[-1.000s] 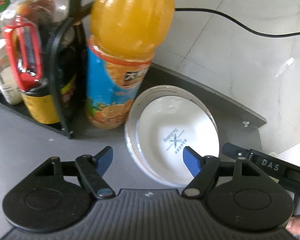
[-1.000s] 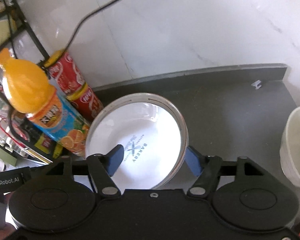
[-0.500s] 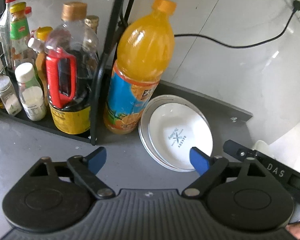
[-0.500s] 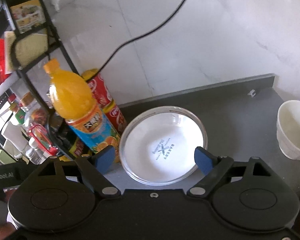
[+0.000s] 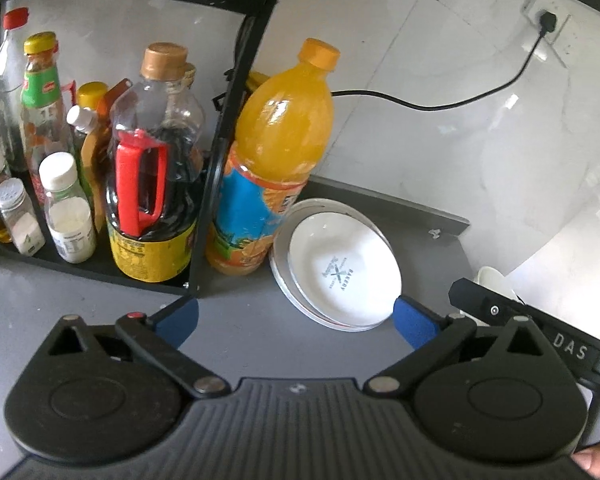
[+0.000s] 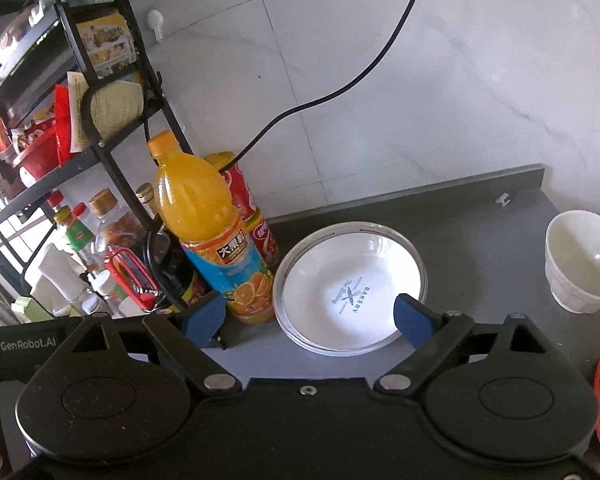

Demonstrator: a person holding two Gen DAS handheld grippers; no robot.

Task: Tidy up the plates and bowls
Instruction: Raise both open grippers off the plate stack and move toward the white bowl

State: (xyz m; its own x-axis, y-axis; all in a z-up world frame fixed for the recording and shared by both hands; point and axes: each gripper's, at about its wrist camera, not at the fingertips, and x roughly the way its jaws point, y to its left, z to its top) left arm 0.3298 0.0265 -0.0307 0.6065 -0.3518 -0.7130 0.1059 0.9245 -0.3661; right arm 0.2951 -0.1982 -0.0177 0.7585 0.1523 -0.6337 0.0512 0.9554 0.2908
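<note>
Plates (image 6: 350, 288) sit stacked on table (image 6: 480, 232) beside juice bottle (image 6: 204, 216). Left tongs (image 5: 296, 316) and right tongs (image 6: 310, 314) both spread, empty. Next, probably: white bowl (image 6: 582, 262), far right.

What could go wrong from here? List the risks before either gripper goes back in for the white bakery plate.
1. The stacked white bakery plate sits almost against the orange juice bottle; a wide-open left gripper reaching in could tip the bottle.
2. The plate's shallow rim lies low on the grey counter, so jaws may slide off it.
3. The white bowl stands near the counter's right end; a right gripper swing could knock it.
</note>
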